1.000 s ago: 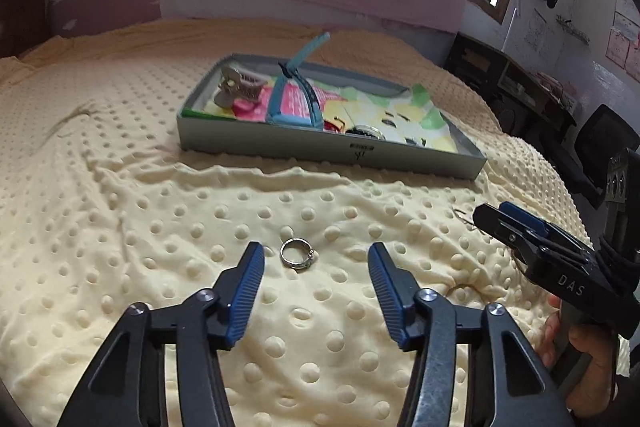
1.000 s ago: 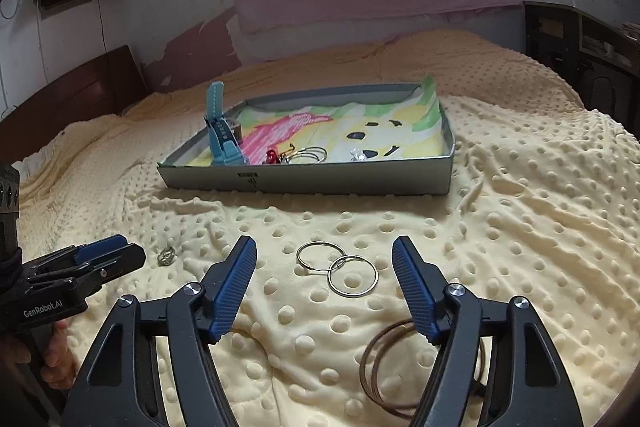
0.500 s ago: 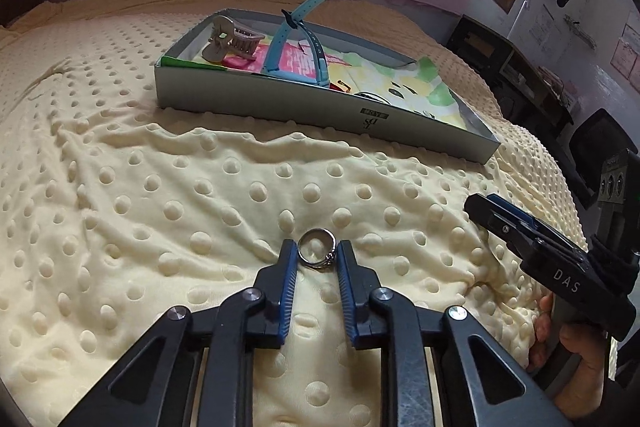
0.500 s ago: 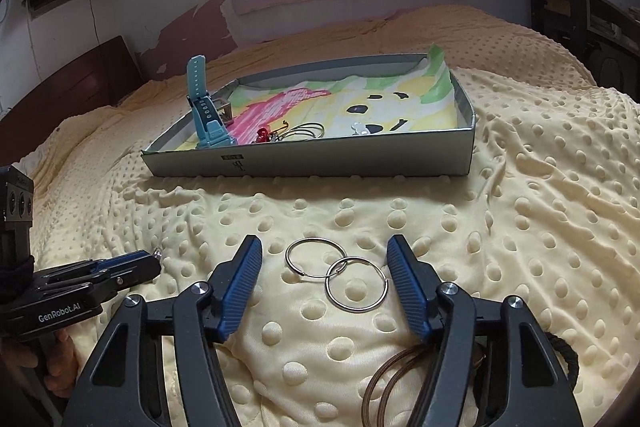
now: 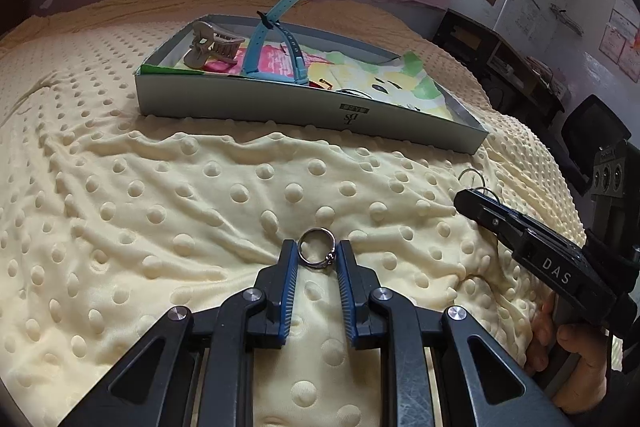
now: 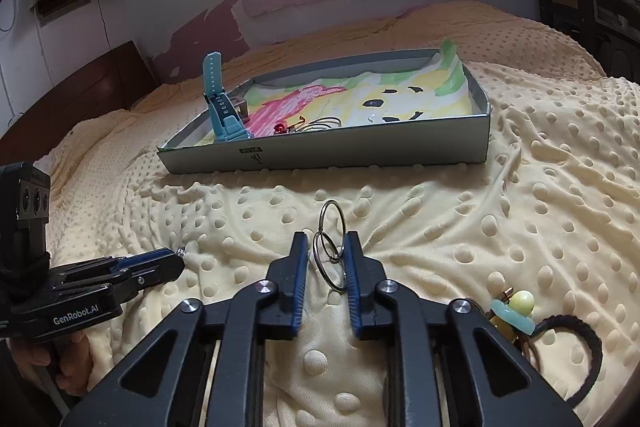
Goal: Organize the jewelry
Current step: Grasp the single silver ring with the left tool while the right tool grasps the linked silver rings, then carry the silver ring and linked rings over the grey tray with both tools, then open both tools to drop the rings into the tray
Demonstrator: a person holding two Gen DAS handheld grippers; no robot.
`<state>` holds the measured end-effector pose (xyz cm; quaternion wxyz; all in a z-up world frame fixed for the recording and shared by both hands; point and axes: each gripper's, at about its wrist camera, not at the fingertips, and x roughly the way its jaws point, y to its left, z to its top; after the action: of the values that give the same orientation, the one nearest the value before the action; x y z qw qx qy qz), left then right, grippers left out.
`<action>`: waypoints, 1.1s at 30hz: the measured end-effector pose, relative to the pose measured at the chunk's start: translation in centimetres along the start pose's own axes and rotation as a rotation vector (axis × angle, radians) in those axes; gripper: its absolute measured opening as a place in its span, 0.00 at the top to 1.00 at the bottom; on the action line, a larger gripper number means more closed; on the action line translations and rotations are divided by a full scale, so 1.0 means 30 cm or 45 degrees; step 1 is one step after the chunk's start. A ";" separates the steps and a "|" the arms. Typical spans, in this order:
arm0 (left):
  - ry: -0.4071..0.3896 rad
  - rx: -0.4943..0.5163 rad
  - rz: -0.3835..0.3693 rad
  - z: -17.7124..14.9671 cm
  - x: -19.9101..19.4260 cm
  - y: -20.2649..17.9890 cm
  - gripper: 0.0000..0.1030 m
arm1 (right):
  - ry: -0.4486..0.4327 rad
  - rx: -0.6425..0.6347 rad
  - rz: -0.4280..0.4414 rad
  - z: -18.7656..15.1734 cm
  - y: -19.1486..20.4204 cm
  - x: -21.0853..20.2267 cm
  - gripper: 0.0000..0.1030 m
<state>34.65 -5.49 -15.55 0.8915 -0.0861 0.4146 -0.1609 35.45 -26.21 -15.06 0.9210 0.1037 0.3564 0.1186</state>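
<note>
A small silver ring (image 5: 316,254) lies on the yellow dotted blanket, pinched between the blue pads of my left gripper (image 5: 317,251), which is shut on it. My right gripper (image 6: 326,247) has its jaws closing on two linked silver hoops (image 6: 329,243), which stand on edge between the pads. Beyond both sits a grey tray (image 5: 304,107) lined with a colourful cloth. It holds a blue watch (image 5: 276,27), a beige hair claw (image 5: 212,43) and small metal pieces. In the left wrist view the right gripper (image 5: 466,197) enters from the right.
A black hair tie (image 6: 580,347) with pale beads (image 6: 516,307) lies by the right gripper's right side. A dark chair (image 5: 592,131) and desk stand past the bed's right edge. A wooden headboard (image 6: 80,95) is at the far left. A hand (image 5: 576,355) grips the right gripper's handle.
The left jaws dropped to the small ring and closed on it. The right jaws narrowed around the two hoops, which went from lying flat to standing on edge.
</note>
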 end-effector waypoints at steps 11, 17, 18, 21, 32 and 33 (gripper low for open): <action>-0.036 0.098 -0.044 -0.010 -0.036 -0.054 0.82 | -0.069 -0.076 -0.013 0.002 0.042 -0.051 0.96; -0.076 0.134 -0.037 -0.006 -0.073 -0.079 0.82 | -0.074 -0.177 -0.042 -0.018 0.103 -0.108 0.96; -0.085 0.140 -0.035 -0.002 -0.082 -0.083 0.82 | -0.073 -0.194 -0.041 -0.019 0.110 -0.120 0.96; -0.112 0.157 -0.036 0.017 -0.105 -0.097 0.82 | -0.085 -0.225 -0.032 -0.016 0.118 -0.149 0.97; -0.237 0.134 -0.040 0.205 -0.085 -0.131 0.82 | -0.199 -0.286 -0.039 0.148 0.102 -0.153 0.97; -0.243 0.130 -0.038 0.225 -0.069 -0.133 0.82 | -0.207 -0.268 -0.040 0.173 0.088 -0.134 0.97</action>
<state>37.70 -8.33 -8.60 0.9277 -0.0616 0.3178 -0.1862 35.70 -25.43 -8.04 0.9543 0.0101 0.2677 0.1323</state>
